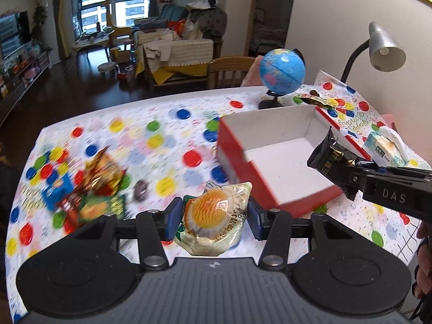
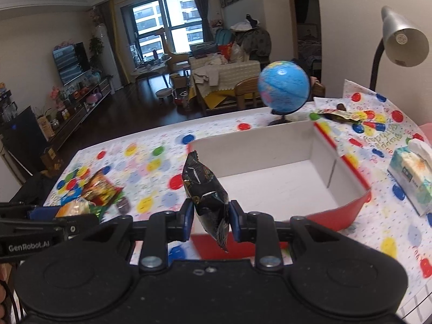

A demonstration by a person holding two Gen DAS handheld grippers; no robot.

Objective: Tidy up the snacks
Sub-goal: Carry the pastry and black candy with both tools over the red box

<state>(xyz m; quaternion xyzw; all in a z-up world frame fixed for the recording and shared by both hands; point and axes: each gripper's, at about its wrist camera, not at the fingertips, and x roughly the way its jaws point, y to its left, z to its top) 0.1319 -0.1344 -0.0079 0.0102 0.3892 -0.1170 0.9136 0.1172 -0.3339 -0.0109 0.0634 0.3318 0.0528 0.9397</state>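
My left gripper is shut on a clear packet with an orange-yellow cake, held above the dotted tablecloth just left of the red box. My right gripper is shut on a black foil snack packet, held over the near left corner of the red box, whose white inside is bare. In the left wrist view the right gripper reaches in from the right with the black packet over the box's right edge. A pile of loose snacks lies on the table to the left.
A blue globe stands behind the box, with a dark snack packet beside it. A tissue pack lies right of the box, and a grey desk lamp rises at the far right. Chairs and a sofa stand beyond the table's far edge.
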